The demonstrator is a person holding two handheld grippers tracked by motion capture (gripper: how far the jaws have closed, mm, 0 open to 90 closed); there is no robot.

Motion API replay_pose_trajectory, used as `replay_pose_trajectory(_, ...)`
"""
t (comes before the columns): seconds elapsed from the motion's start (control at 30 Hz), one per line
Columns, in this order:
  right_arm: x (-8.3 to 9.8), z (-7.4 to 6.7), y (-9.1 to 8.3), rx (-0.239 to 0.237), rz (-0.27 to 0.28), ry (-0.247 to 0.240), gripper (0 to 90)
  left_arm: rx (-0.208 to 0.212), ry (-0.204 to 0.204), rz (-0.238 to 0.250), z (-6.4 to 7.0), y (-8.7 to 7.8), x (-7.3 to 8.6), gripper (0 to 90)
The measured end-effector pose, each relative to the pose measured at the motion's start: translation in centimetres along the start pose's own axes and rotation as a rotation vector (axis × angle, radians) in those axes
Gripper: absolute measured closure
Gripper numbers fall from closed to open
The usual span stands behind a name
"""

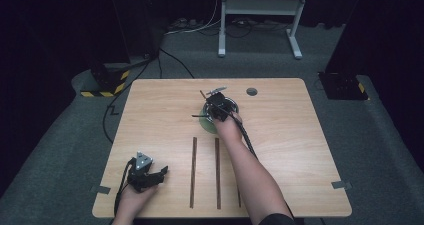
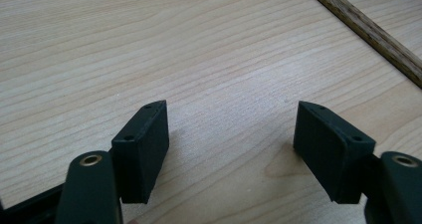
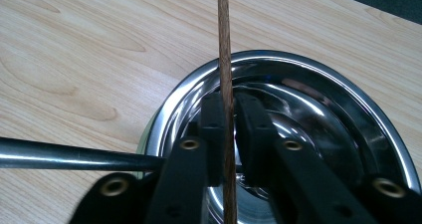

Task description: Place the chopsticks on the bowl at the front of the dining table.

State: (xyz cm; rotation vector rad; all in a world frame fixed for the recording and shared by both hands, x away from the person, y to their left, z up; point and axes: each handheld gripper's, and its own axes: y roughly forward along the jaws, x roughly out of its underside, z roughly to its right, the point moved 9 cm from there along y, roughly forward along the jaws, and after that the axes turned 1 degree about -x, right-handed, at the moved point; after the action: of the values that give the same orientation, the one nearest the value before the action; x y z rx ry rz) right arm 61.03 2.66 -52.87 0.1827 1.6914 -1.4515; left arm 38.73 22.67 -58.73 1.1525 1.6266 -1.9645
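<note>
The wooden chopstick (image 3: 224,59) stood between the two black jaws of the right hand-held gripper (image 3: 229,134), over the steel bowl (image 3: 348,99) at the far middle of the desk (image 3: 74,50). A sliver of daylight showed beside the stick on the right, so the grip looked light at best; I could not tell whether the pads truly pressed on it. The likely trouble was a slip: a loosely held stick could tip, strike the rim and roll off across the desk instead of landing inside. A dark rod (image 3: 74,154) jutting from the bowl's left side could also deflect it. Two more chopsticks (image 1: 194,170) lay nearer the person. The left hand-held gripper (image 2: 231,134) rested low over bare wood, jaws wide apart and empty.
</note>
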Motion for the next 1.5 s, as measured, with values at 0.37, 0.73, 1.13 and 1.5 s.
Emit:
replay_pose_trajectory(0.37,0.2,0.2,-3.1,-0.008,0.057,0.008,74.0,0.003,0.011,0.001,0.0,0.1,0.0,30.3)
replay_pose_trajectory(0.73,4.0,2.9,-8.3,-0.007,0.112,0.03,73.3,-0.003,0.013,-0.002,0.1,0.1,0.0,30.4)
replay_pose_trajectory(1.13,9.9,4.7,-11.3,-0.012,0.137,0.037,73.2,-0.005,0.014,-0.003,0.1,0.1,0.0,30.5)
replay_pose_trajectory(1.5,14.1,4.9,-13.3,-0.008,0.127,0.048,72.4,-0.004,0.013,-0.004,0.1,0.1,0.0,30.5)
